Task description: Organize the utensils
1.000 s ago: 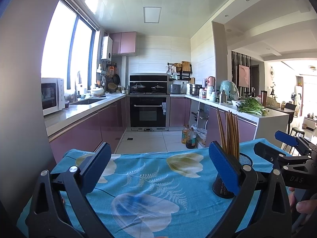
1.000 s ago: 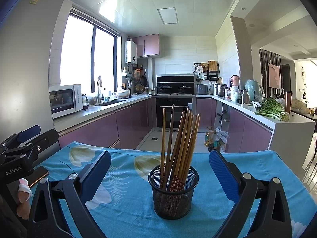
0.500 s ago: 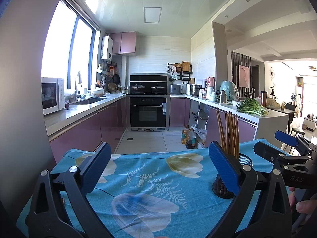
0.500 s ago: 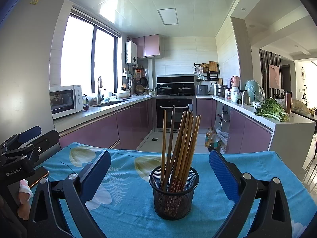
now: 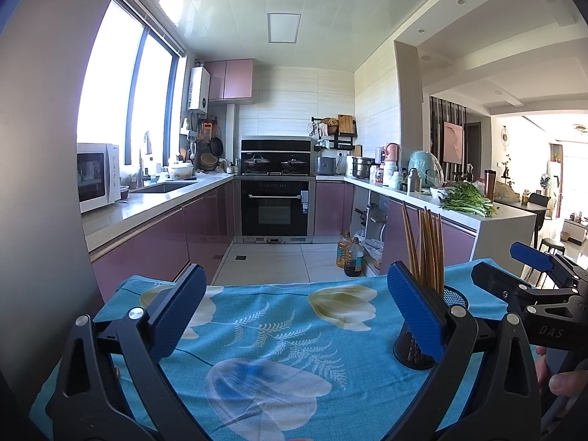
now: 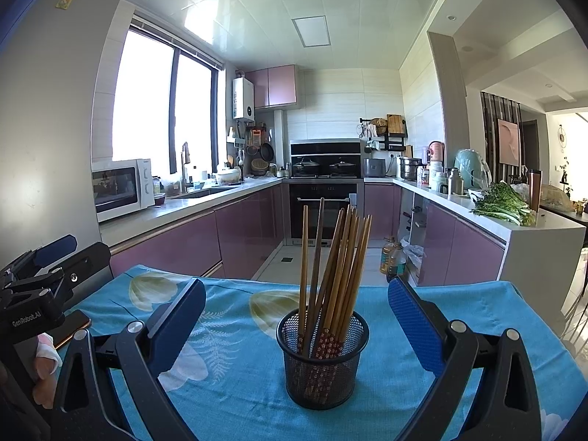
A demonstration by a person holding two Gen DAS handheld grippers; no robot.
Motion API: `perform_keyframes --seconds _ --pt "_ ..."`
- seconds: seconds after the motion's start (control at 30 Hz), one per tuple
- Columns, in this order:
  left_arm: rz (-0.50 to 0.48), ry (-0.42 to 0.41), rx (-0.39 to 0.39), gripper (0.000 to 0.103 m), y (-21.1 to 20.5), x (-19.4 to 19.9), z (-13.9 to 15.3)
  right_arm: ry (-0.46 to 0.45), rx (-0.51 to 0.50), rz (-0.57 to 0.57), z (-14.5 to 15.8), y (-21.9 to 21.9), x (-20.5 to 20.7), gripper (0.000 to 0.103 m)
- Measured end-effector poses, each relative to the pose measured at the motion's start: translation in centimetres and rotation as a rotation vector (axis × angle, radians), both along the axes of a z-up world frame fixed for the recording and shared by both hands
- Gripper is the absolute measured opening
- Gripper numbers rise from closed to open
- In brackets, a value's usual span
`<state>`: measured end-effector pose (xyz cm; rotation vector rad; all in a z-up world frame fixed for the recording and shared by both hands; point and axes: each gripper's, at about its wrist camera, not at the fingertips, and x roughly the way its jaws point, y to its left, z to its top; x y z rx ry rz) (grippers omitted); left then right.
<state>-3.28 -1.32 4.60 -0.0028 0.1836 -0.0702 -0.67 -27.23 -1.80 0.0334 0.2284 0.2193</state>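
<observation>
A bundle of wooden chopsticks (image 6: pixel 332 275) stands upright in a black mesh holder (image 6: pixel 323 364) on the tabletop (image 6: pixel 488 316), which is covered by a blue floral cloth. In the right wrist view the holder sits squarely between the spread fingers of the right gripper (image 6: pixel 296 323), whose jaws are wide and hold nothing. The left gripper (image 5: pixel 297 312) is likewise held with jaws wide and empty over bare cloth, the holder lying off to its right, partly behind its right finger.

No loose utensil can be seen on the cloth, so the step in hand is judged to be either the very start — a first reach toward the chopsticks — or a pause with everything already gathered in the holder; which of the two cannot be settled from these views. If a chopstick is to be drawn out, a much narrower jaw opening would be called for, with the pads closed on a single stick high on its shaft, above the rim, and a straight upward lift so that the light holder is not tipped.

The near edge of the tabletop is cut off by the gripper frames. A flat dark object at the left edge of the right view — possibly a phone — is largely hidden behind the other gripper. The patterned lower ends of the chopsticks are only dimly seen through the mesh, and their number cannot be counted with confidence.
</observation>
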Motion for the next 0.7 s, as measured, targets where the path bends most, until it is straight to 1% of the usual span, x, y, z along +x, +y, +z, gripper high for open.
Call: perform_keyframes --seconds 0.7 --pt "-0.004 0.003 -0.001 0.097 -0.07 0.14 0.05 -0.002 0.002 -0.001 0.0 -0.14 0.05 0.096"
